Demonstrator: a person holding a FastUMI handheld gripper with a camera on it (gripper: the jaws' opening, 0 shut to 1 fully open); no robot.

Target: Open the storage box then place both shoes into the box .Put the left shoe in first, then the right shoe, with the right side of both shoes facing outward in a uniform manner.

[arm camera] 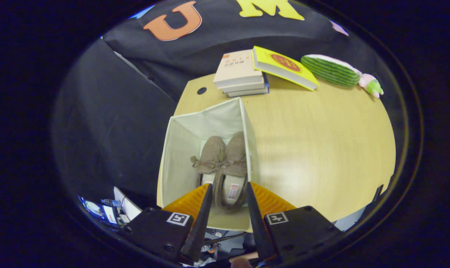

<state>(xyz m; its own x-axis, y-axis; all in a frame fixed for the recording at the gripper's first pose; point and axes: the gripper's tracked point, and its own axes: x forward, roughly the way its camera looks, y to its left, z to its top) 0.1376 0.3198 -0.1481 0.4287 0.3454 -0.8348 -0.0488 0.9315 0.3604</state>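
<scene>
Gripper view, operator: both shoes (223, 167) lie side by side on the floor of the open box (180, 149), long axes running away from you, toes toward the far wall, heels nearest your fingers. Your gripper (228, 193) hangs above the box with fingers apart, holding nothing. The box stands near the table (321, 149) edge; books (240, 72) and a plush toy (340, 72) lie beyond it.
</scene>
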